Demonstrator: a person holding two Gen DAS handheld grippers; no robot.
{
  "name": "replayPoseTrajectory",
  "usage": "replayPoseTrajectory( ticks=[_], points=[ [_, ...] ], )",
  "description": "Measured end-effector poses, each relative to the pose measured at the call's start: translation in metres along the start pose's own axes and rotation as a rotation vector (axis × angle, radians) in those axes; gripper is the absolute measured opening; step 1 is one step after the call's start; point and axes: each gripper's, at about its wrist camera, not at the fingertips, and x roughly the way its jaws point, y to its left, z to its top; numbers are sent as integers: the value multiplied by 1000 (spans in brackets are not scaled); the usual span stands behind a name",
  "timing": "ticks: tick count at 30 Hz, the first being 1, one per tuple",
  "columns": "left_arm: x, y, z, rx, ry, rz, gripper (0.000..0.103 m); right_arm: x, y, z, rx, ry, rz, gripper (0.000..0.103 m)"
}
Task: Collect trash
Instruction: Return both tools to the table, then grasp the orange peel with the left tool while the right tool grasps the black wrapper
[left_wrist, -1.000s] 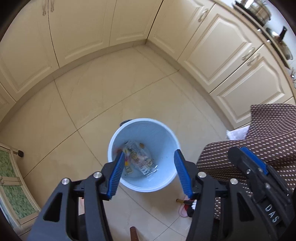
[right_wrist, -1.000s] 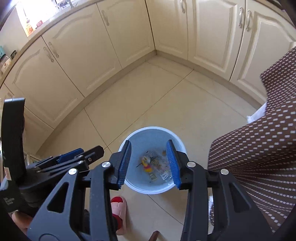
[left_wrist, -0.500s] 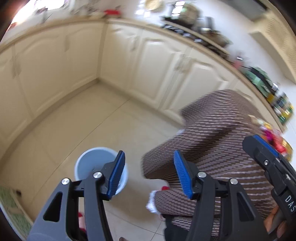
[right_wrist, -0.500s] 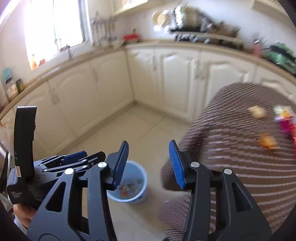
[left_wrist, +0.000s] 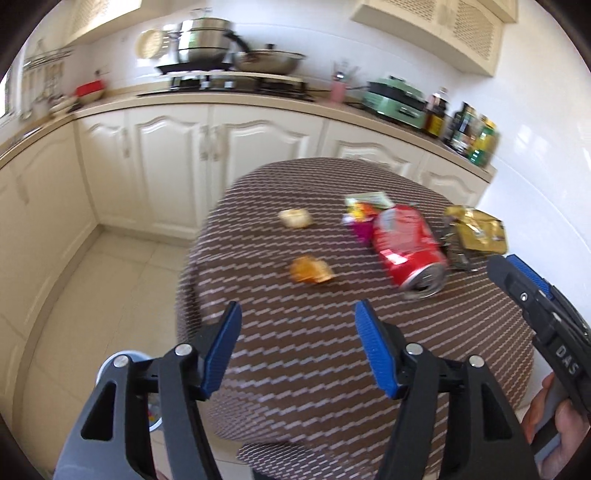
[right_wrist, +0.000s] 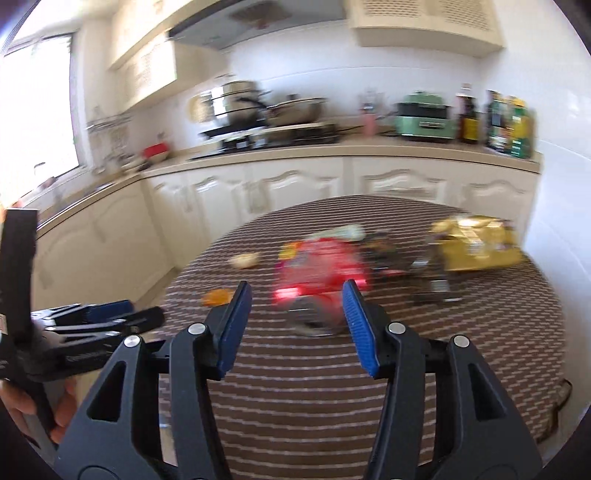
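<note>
Two grippers hang over a round table (left_wrist: 332, 350) draped in a brown cloth with pale dashes, and neither one grasps anything. The left gripper (left_wrist: 297, 345) has its blue pads spread apart with only bare cloth showing between them; its jaws have just been opening wider. The right gripper (right_wrist: 297, 325) is likewise released, its jaws also having just been opening, and in its own blurred view the space between the pads frames a red can (left_wrist: 406, 247) lying on its side farther out on the cloth, not touched by either pad. The trash sits scattered across the far half of the table: the can with its silver end facing the cameras, a crumpled gold bag (left_wrist: 474, 232) just right of it, a bright wrapper (left_wrist: 364, 212) of mixed colours tucked behind the can's far end, a small pale scrap (left_wrist: 295, 218) to the left, and an orange scrap (left_wrist: 310, 269) nearer the left gripper (what the two scraps are is too blurred to tell). A pale blue bin (left_wrist: 122, 363) peeks out on the floor below the table's left edge, mostly hidden behind the left gripper's frame. Behind the table runs a cream cabinet counter (left_wrist: 221, 99) carrying pots, a green appliance and bottles.
</note>
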Motion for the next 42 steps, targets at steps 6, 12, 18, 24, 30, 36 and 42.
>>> replayPoseTrajectory(
  ticks=[6, 12, 18, 24, 30, 36, 42],
  points=[
    [32, -24, 22, 38, 50, 52, 64, 22, -73, 9, 46, 89, -124, 57],
    [45, -4, 20, 12, 83, 109, 65, 78, -97, 11, 22, 227, -169, 61],
    [61, 3, 18, 17, 105, 142, 65, 130, -116, 15, 50, 364, -118, 62],
    [71, 1, 15, 59, 121, 146, 65, 148, -130, 20, 55, 394, -157, 45],
    [80, 5, 13, 40, 137, 135, 65, 135, -122, 20, -4, 343, -150, 10],
    [87, 2, 16, 46, 141, 128, 65, 107, -121, 18, 17, 272, -137, 7],
    [95, -7, 21, 78, 143, 148, 33, 92, -120, 14, 23, 252, -115, 6]
  ],
)
